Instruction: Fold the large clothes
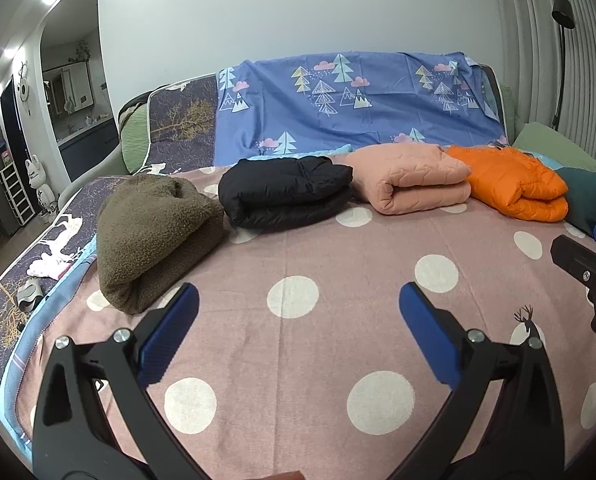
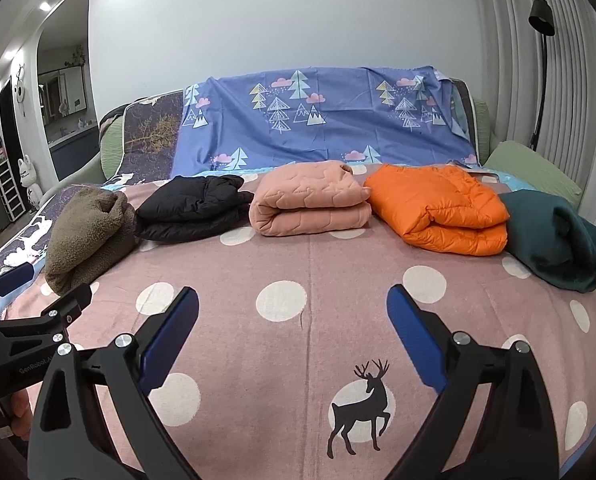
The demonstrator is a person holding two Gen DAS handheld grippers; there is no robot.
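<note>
Folding looked finished: five folded garments (image 2: 309,200) lay in a row at the far side of the dotted blanket (image 2: 298,360); left gripper (image 1: 298,308) and right gripper (image 2: 294,308) gaped empty above its near half

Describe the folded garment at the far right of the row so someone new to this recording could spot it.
On the pink polka-dot blanket, five folded garments line the far edge. Go to the right end, past the orange puffer jacket, near the green cushion. The dark teal garment there is smooth and unquilted, unlike its puffy orange neighbour.
</note>
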